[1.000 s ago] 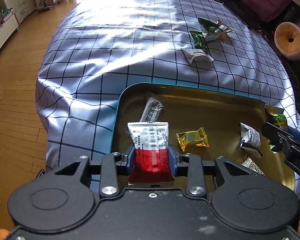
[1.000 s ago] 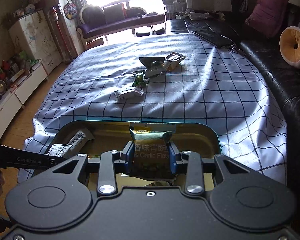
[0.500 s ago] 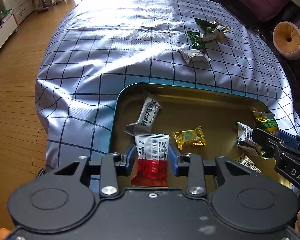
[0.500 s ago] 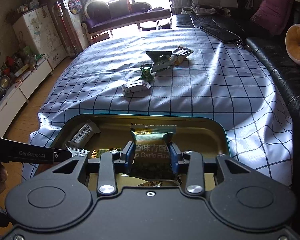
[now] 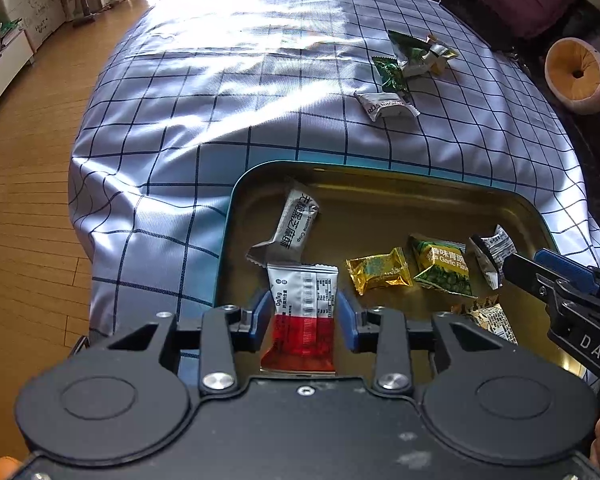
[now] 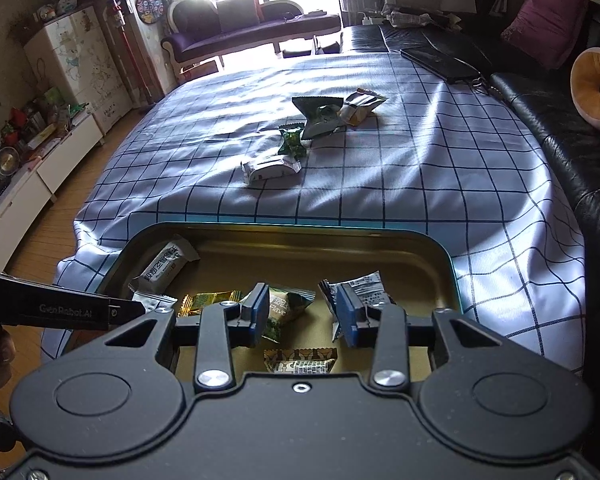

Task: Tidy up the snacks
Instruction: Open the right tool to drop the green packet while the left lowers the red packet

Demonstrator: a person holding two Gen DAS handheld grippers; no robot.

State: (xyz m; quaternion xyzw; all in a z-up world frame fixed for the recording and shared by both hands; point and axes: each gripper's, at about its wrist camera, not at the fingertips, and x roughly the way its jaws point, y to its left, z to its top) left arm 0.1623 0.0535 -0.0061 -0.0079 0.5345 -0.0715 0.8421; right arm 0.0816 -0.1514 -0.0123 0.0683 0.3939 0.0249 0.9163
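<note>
A gold tray [image 5: 380, 200] with a teal rim lies on the checked tablecloth and holds several snack packets. My left gripper [image 5: 303, 312] is shut on a red and white packet [image 5: 300, 316], low over the tray's near left part. My right gripper [image 6: 302, 312] is open and empty over the tray. The green garlic pea packet [image 5: 442, 266] lies loose on the tray, also seen in the right wrist view [image 6: 284, 312] by the left finger. A gold candy [image 5: 378, 270] and a white bar [image 5: 296, 224] lie beside it.
Several loose snacks lie farther out on the cloth: a white packet [image 6: 270, 168], a green candy [image 6: 293, 142], a dark green bag [image 6: 320, 114] and a silver pouch [image 6: 360, 106]. A black sofa [image 6: 560, 120] runs along the right. Wooden floor drops off at the left.
My right gripper has opened and let go of the green garlic pea packet, which now lies on the tray. My left gripper has lowered the red and white packet toward the tray.
</note>
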